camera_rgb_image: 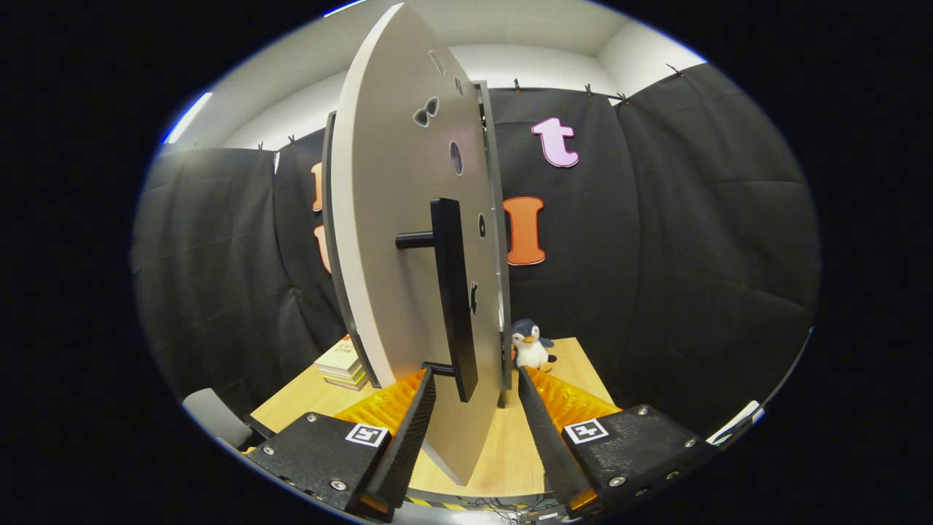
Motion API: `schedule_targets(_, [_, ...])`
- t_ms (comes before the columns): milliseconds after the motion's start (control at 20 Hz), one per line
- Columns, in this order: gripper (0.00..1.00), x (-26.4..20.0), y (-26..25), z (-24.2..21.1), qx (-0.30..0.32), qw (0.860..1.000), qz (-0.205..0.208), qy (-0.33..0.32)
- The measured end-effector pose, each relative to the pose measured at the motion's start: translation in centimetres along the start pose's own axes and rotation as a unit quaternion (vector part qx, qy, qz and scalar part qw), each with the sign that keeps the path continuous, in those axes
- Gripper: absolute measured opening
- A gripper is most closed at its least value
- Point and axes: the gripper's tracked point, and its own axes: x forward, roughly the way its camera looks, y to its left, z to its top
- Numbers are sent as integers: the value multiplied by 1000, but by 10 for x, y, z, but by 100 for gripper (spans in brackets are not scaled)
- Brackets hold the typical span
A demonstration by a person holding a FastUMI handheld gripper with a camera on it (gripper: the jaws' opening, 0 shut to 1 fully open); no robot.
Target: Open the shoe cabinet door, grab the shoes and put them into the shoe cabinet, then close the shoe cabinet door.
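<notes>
The flat grey wooden cabinet door [397, 219] stands edge-on between the wide-open jaws of the gripper [474, 383]. It looks stiff and light; grab its long black bar handle [453, 292], just ahead.

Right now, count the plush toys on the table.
1. A penguin plush stands on the wooden table, just beyond the open gripper and right of the cabinet door, which may hide others.

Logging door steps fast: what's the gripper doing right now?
Gripper: open, fingers straddling the cabinet door edge and its black handle, not pressing either.
</notes>
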Motion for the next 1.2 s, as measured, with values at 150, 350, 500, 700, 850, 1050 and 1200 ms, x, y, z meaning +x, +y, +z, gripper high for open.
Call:
schedule_targets(150, [74,2,6,2,-10,1000,12,-3])
schedule_targets(350, [74,8,17,1,-13,999,37,-8])
schedule_targets(500, [74,15,32,4,0,998,62,-16])
schedule_targets(700, [74,24,48,4,0,996,89,-17])
schedule_targets(850, [75,28,57,0,9,994,110,-15])
schedule_targets(1050, [76,41,79,4,10,990,137,-13])
schedule_targets(1200, [78,51,93,4,8,988,156,-12])
